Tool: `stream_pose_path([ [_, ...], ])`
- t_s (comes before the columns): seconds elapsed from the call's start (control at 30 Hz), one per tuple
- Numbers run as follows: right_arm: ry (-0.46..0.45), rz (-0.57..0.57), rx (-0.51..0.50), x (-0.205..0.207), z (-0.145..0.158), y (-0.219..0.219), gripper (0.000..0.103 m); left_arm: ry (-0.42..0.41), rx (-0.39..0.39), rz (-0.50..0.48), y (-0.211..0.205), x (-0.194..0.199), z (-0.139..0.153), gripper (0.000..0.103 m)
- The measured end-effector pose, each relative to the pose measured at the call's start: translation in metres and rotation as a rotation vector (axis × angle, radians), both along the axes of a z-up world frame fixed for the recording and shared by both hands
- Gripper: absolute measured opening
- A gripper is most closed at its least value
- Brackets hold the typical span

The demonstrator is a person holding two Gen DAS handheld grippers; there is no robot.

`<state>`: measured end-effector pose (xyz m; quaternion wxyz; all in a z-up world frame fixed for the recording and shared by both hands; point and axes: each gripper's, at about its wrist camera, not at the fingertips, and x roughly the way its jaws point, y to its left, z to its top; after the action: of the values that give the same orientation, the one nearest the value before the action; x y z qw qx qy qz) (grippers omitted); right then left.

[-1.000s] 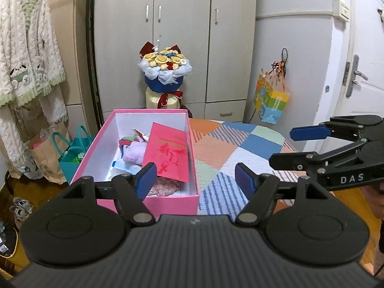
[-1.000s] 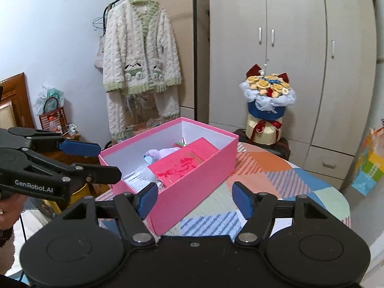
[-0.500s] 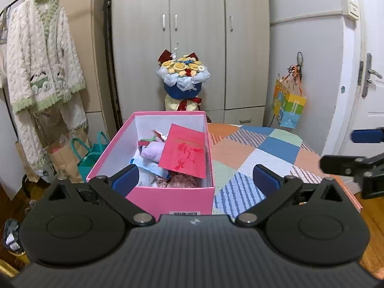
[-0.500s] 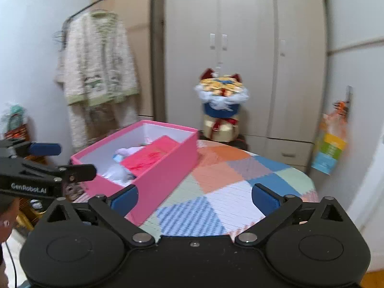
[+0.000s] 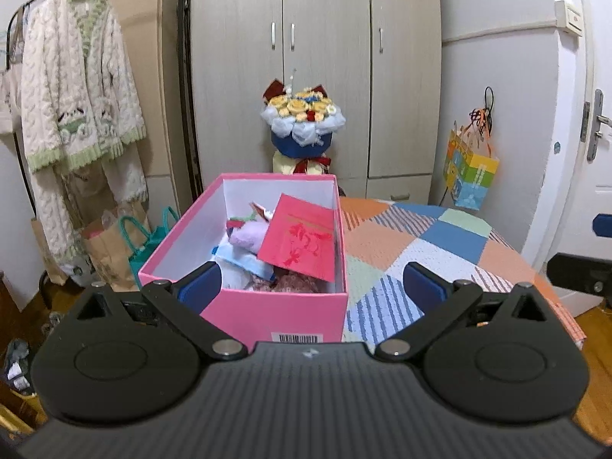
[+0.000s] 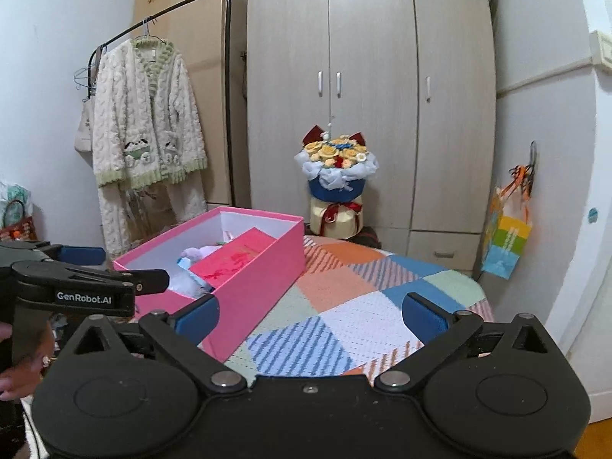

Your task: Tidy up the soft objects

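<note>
1. The pink box sits on the left part of the patchwork cloth; to the right of the box the cloth lies bare
2. Inside the box, a lilac plush lies mid-way along, with pale blue and white soft pieces toward the near wall and a brownish patterned bit in the near right corner
3. A red card leans against the box's right wall, over the soft things
4. The left gripper hovers just short of the box's near end, fingers spread wide, nothing between them
5. The right gripper, to the right of the box, is likewise spread and empty
6. The soft things already lie in the box; whether gathering is over or sorting inside it remains, I cannot tell
</note>
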<state>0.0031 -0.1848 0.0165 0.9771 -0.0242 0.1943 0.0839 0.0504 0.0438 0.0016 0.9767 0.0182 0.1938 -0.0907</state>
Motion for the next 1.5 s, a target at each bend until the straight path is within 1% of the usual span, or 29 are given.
stream_pose_path([
  [0.07, -0.013, -0.009, 0.003, -0.003, -0.001, 0.001, 0.103, -0.002, -0.006, 0.006, 0.001, 0.001, -0.004, 0.103],
  [0.13, -0.023, -0.001, 0.006, -0.006, -0.004, 0.002, 0.103, 0.012, -0.023, 0.004, 0.004, 0.004, -0.008, 0.103],
  [0.33, -0.013, -0.036, 0.01, -0.006, -0.012, 0.001, 0.103, 0.041, -0.031, 0.013, 0.005, 0.007, -0.015, 0.103],
  [0.4, -0.007, -0.048, 0.013, -0.003, -0.015, -0.001, 0.103, 0.028, -0.036, 0.016, 0.004, 0.006, -0.017, 0.103],
  [0.5, 0.0, -0.034, 0.003, 0.002, -0.023, -0.003, 0.103, 0.021, -0.031, 0.018, 0.0, 0.006, -0.019, 0.103],
  [0.63, -0.018, -0.059, -0.018, 0.004, -0.027, 0.0, 0.103, 0.022, -0.052, 0.013, 0.0, 0.005, -0.02, 0.103],
  [0.87, -0.073, -0.1, -0.068, -0.004, -0.026, 0.008, 0.103, 0.011, -0.014, 0.016, -0.003, 0.002, -0.022, 0.103],
  [0.93, -0.07, -0.086, -0.054, -0.003, -0.028, 0.006, 0.103, 0.011, -0.01, 0.022, -0.003, 0.001, -0.023, 0.103],
  [1.13, -0.056, -0.113, -0.014, 0.0, -0.032, -0.002, 0.103, -0.005, 0.006, 0.044, -0.003, -0.003, -0.024, 0.103],
  [1.27, -0.069, -0.134, -0.025, -0.005, -0.03, -0.001, 0.103, -0.026, 0.018, 0.066, -0.003, -0.005, -0.023, 0.103],
  [1.5, -0.056, -0.204, -0.043, -0.008, -0.03, 0.002, 0.103, -0.017, 0.016, 0.061, -0.001, -0.004, -0.024, 0.103],
])
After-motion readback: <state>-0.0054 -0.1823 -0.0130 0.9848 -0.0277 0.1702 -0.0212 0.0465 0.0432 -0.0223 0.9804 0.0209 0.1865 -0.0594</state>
